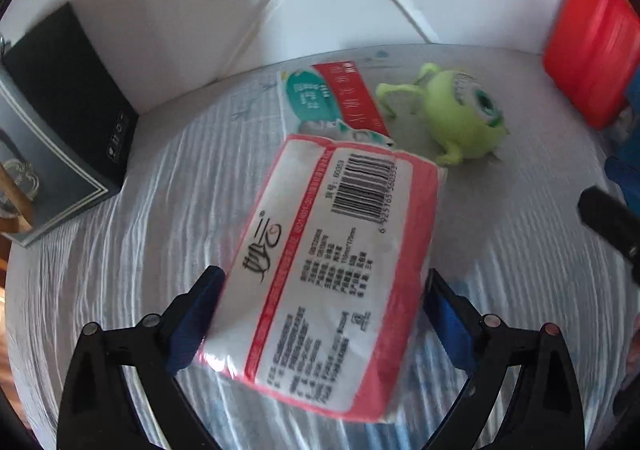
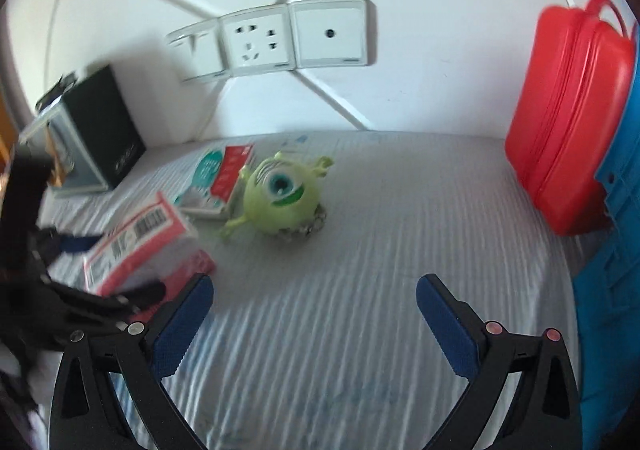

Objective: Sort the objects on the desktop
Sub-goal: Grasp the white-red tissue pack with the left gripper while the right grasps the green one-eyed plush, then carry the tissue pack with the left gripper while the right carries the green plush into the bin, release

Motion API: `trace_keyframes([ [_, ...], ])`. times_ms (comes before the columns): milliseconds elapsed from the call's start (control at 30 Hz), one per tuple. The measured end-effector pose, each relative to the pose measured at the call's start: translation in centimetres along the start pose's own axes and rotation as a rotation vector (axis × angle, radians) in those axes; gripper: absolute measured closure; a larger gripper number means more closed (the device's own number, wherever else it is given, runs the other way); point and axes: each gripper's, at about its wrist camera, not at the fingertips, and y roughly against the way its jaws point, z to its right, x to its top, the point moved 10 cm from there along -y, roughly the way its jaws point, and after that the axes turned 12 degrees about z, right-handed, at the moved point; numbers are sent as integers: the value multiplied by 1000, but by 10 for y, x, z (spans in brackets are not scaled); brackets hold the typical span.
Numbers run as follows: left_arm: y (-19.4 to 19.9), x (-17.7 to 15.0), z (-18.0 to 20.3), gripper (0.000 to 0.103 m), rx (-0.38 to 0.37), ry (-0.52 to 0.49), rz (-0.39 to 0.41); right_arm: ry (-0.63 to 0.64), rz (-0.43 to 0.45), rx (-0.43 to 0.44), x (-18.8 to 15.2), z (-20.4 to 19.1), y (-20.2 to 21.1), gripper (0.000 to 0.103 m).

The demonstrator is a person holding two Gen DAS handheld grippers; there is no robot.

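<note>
My left gripper [image 1: 324, 290] is shut on a pink-and-white tissue pack [image 1: 332, 270], its blue pads pressing both long sides; the pack hangs tilted above the table. The pack also shows in the right wrist view [image 2: 144, 246], at the left with the left gripper's black fingers around it. A second tissue pack, teal and red [image 1: 332, 97], lies flat behind it. A green one-eyed monster toy [image 1: 464, 113] stands to its right and also shows in the right wrist view [image 2: 280, 197]. My right gripper [image 2: 314, 310] is open and empty over the striped cloth.
A dark box [image 1: 68, 97] stands at the back left by the wall. A red plastic case [image 2: 568, 121] leans upright at the right against a blue crate [image 2: 612, 250]. Wall sockets [image 2: 260, 37] are behind. A pale striped cloth [image 2: 380, 250] covers the table.
</note>
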Motion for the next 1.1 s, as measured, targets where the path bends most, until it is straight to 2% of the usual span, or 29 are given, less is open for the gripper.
trace_keyframes([
  [33, 0, 0, -6, 12, 22, 24, 9, -36, -13, 8, 4, 2, -8, 0],
  [200, 11, 0, -58, 13, 207, 106, 62, -74, -51, 54, 13, -10, -43, 0],
  [300, 9, -1, -78, 13, 207, 161, 58, -130, -92, 67, 15, -17, -71, 1],
  [367, 6, -1, -84, 13, 201, 176, 54, -146, -105, 65, 18, -18, -84, 5],
  [500, 3, -3, -85, 19, 185, 196, 49, -113, -162, 50, 11, -24, -106, 40],
  [567, 7, -3, -84, 22, 179, 199, 56, -75, -176, 48, 9, -31, -109, 42],
  [667, 20, -6, -81, 22, 163, 204, 74, -10, -141, 32, 10, -41, -91, 43],
  [767, 48, -9, -80, 22, 179, 193, 118, -2, -99, 49, 4, -52, -56, 43],
  [967, 125, -30, -75, 22, 177, 230, 180, 31, -7, 49, -5, -72, 27, 43],
  [1100, 180, -44, -61, 22, 186, 206, 216, 57, 44, 40, -6, -87, 87, 43],
])
